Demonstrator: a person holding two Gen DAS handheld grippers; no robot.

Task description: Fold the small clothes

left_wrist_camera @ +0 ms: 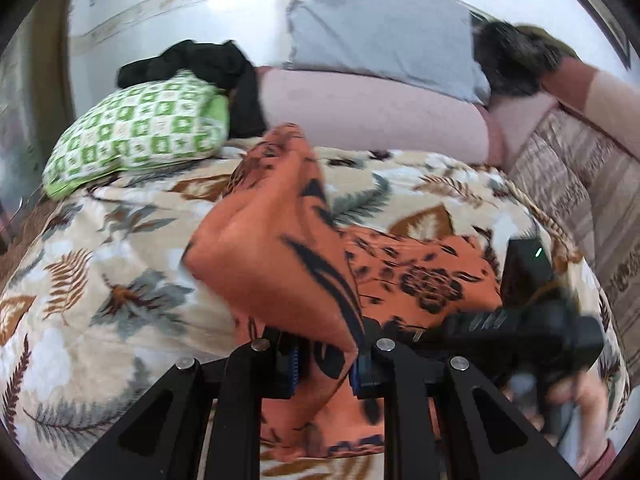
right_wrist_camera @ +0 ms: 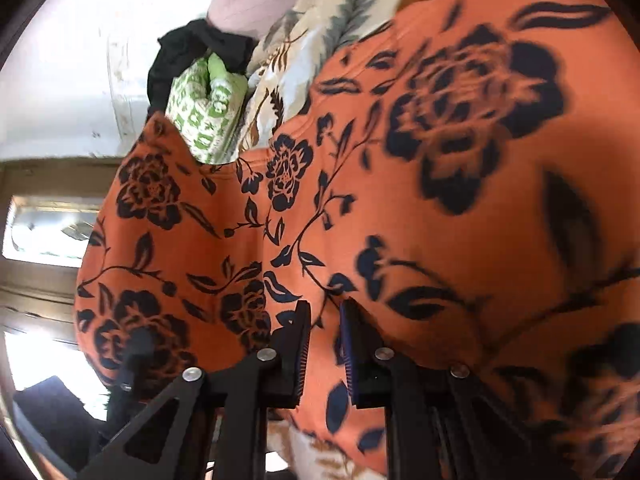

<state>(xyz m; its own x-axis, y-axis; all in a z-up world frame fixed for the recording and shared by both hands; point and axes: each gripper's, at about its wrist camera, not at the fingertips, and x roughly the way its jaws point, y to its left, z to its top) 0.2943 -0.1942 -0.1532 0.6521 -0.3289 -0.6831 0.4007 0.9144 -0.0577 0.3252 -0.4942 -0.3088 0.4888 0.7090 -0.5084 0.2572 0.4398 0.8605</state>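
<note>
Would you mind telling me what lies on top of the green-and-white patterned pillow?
A crumpled black garment lies on the green patterned pillow, draping down its far side. Whatever sits beneath that garment is covered.

The garment (left_wrist_camera: 280,240) is orange cloth with a black flower print, lifted and bunched at frame centre, its remainder trailing lower right over the bed.

Garment (left_wrist_camera: 276,240): thin matt orange printed cloth. Blanket (left_wrist_camera: 120,280), lower left: soft, fuzzy fleece. Gripper arms: matt black plastic showing shiny metal pins (left_wrist_camera: 261,345).
</note>
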